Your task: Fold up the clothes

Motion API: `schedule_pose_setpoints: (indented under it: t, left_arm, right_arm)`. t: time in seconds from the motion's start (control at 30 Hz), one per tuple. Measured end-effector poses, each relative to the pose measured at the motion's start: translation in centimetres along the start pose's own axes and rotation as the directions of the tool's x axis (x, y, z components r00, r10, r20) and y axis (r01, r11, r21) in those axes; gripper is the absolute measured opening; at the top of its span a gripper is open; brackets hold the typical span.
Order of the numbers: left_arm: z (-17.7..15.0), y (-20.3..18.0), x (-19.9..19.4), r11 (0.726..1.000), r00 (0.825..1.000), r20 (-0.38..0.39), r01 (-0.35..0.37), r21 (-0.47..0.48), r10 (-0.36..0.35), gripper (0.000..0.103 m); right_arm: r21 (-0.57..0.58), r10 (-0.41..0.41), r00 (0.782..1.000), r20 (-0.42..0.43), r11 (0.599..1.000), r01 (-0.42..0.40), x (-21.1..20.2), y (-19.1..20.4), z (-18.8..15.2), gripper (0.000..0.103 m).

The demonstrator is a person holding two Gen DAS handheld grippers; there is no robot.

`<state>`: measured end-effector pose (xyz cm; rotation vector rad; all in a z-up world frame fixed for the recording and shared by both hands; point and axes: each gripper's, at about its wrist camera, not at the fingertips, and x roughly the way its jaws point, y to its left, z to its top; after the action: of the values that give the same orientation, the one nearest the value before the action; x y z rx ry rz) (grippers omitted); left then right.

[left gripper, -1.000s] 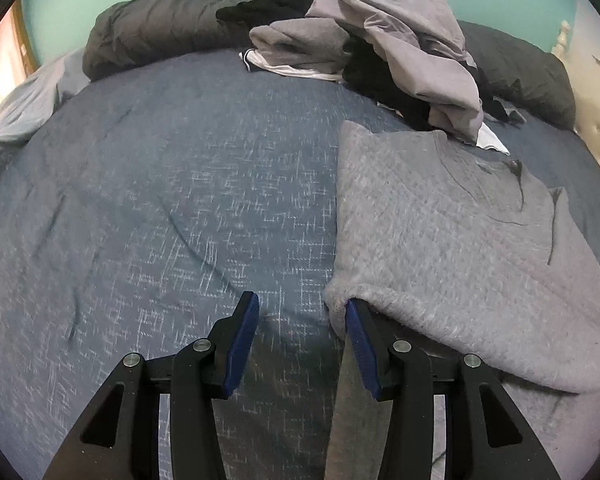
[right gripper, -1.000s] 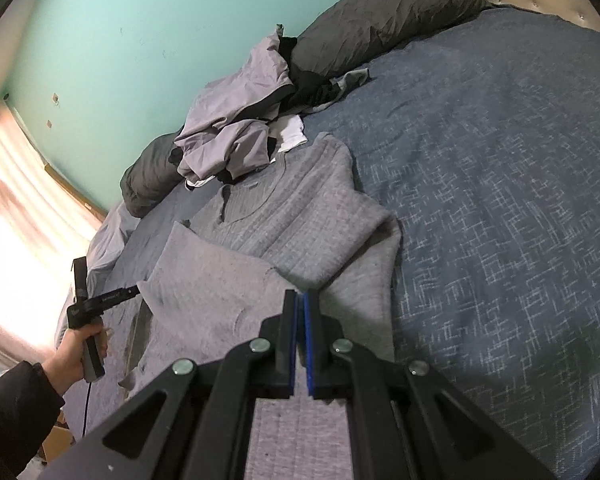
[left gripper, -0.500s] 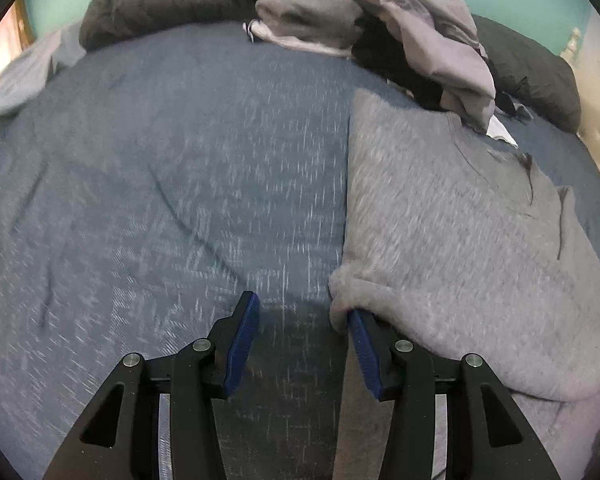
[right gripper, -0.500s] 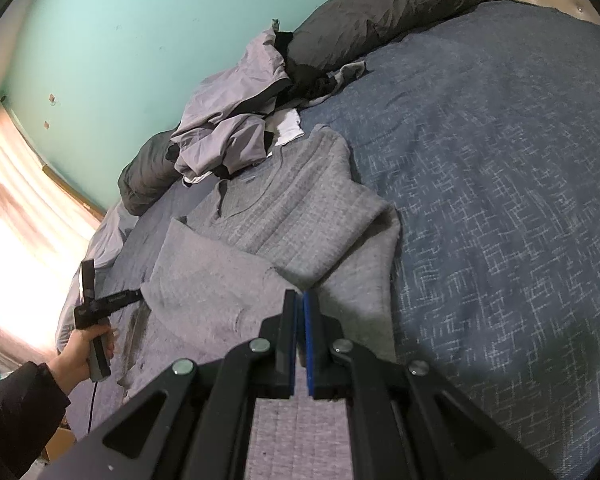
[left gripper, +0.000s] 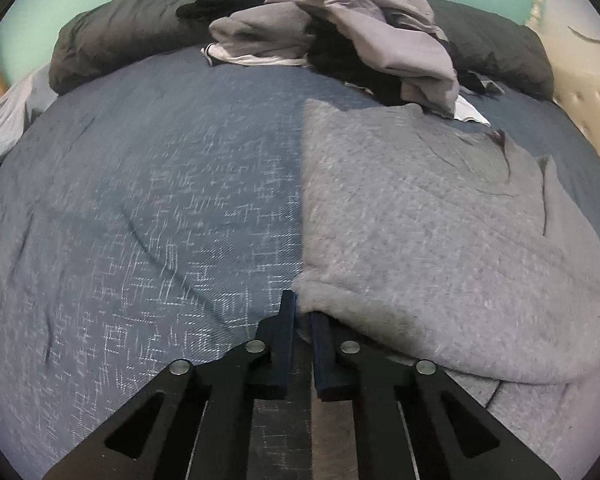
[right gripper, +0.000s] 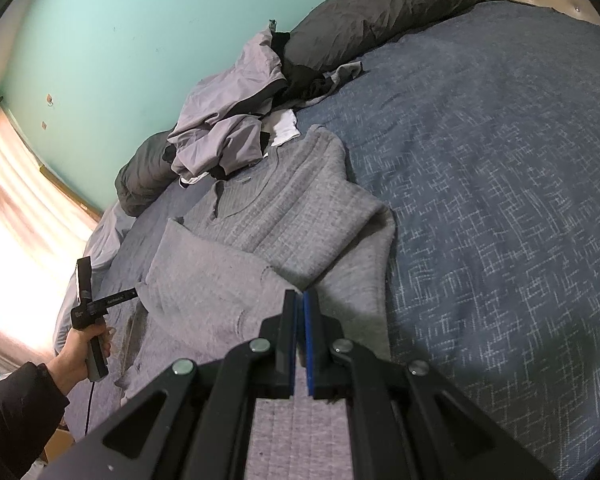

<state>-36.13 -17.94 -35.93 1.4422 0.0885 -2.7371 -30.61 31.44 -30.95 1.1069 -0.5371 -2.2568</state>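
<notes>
A grey sweater [left gripper: 420,220] lies on the blue bedspread [left gripper: 140,200], filling the right half of the left wrist view, its lower part folded up over the body. The left gripper [left gripper: 303,312], bottom centre, has its fingers pressed together on the sweater's folded corner. In the right wrist view the right gripper [right gripper: 300,300], bottom centre, pinches the sweater's folded edge likewise. A heap of clothes [right gripper: 228,120] sits against dark pillows [right gripper: 360,12] at the upper centre.
</notes>
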Motion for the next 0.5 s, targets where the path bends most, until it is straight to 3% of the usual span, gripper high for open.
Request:
schedule_pose_setpoints:
  t: [0.3, 0.5]
  left_arm:
    - [1.3, 1.7, -2.3, 0.998, 0.998, 0.047, -0.037, -0.043, 0.039, 0.006]
    - [1.4, 1.4, -1.1, 0.998, 0.999, 0.004, -0.053, -0.017, 0.053, 0.006]
  right_arm:
    - [-0.006, 0.036, 0.999, -0.005, 0.999, -0.036, -0.3, 0.8, -0.1, 0.003]
    - [-0.011, 0.036, 0.999, -0.040, 0.999, -0.036, 0.4, 1.1, -0.6, 0.003]
